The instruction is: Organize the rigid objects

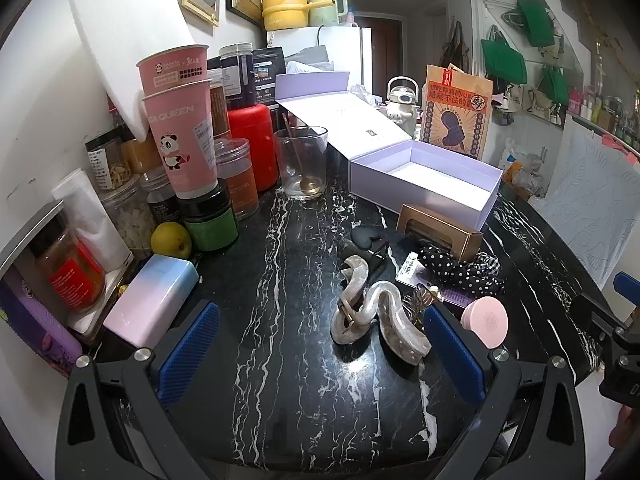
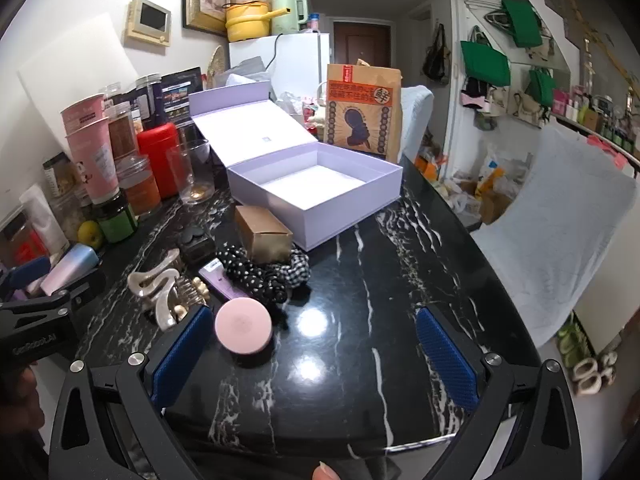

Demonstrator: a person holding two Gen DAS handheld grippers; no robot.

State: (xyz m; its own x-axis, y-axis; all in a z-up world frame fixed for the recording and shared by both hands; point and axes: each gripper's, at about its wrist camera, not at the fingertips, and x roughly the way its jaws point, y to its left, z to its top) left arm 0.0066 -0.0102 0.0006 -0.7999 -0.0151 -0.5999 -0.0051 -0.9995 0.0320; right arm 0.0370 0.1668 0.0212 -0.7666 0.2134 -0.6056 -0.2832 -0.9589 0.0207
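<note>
Rigid objects lay clustered on the black marble bench [image 1: 280,280], ahead of both tools.

- Marbled hair claw [image 1: 372,312]: wavy, pale, lay flat just ahead of the left tool [image 1: 320,354], between the lines of its two blue pads [image 1: 190,350].
- Pink round case [image 2: 243,329]: lay just inside the left pad of the right tool [image 2: 316,360]; whether it touched the pad could not be told.
- Small gold clip [image 2: 192,294]: lay between the claw and the pink case, touching the claw.
- Lilac flat packet [image 2: 222,282]: beyond the pink case, partly under a black polka-dot scrunchie [image 2: 256,276].
- Gold carton [image 2: 264,236]: on its side, beyond the scrunchie and touching it.
- Small black item [image 1: 366,238]: beyond the claw; form unclear.
- Lilac box [image 2: 320,196]: open, lid hinged back, interior white and empty; stood beyond the gold carton, farthest of the group from both tools.
- Left tool: jaws stood fully apart, gripping nothing.
- Right tool: jaws stood fully apart, gripping nothing, with bare bench between the pads.
- Jars, pink paper cups [image 1: 180,120] and a glass tumbler [image 1: 302,162] holding a spoon stood far ahead-left of the left tool.
</note>
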